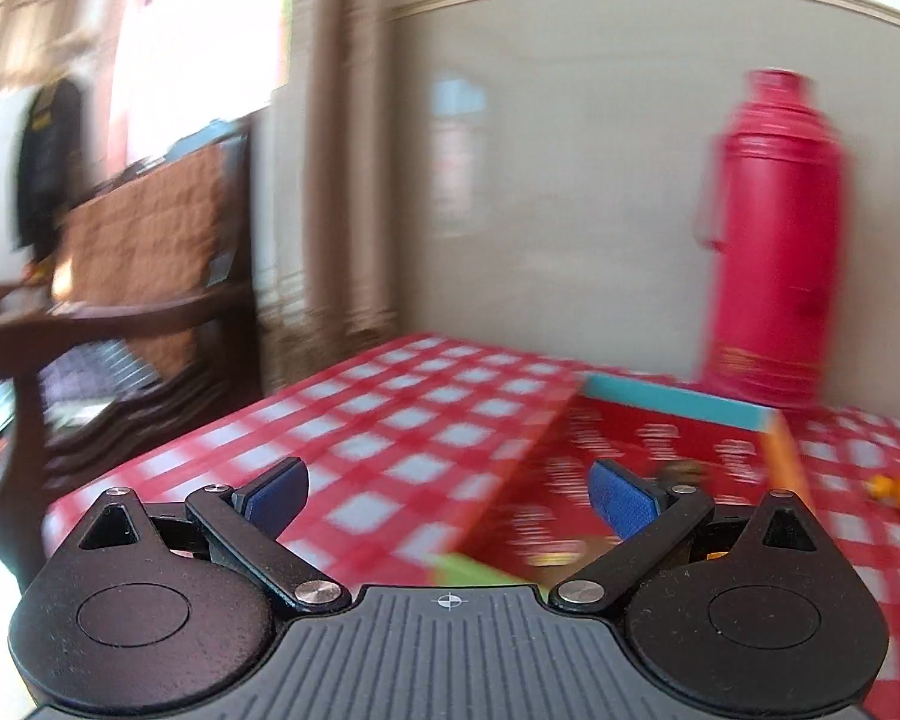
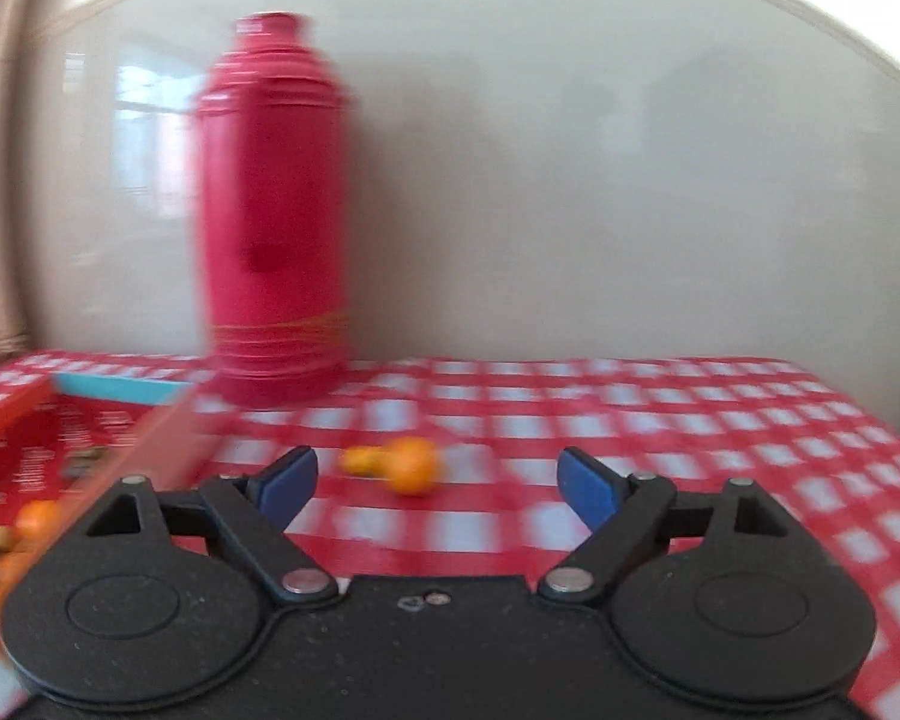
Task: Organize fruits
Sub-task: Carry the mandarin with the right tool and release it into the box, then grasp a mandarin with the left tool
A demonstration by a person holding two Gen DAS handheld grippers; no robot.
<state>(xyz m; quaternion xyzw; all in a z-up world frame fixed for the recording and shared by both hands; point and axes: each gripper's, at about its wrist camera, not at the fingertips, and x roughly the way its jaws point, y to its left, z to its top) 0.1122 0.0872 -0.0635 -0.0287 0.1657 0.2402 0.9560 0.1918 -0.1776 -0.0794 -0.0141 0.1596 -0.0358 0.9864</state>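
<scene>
Lying just ahead of the spread, empty right tool [image 2: 437, 483], the orange fruit [image 2: 411, 464] stretches crosswise, nearer it than the equally spread left tool [image 1: 450, 495].

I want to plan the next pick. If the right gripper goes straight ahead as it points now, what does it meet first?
Probably the small orange fruit on the red checked tablecloth, lying slightly left between the open right gripper; depth is blurred.
</scene>
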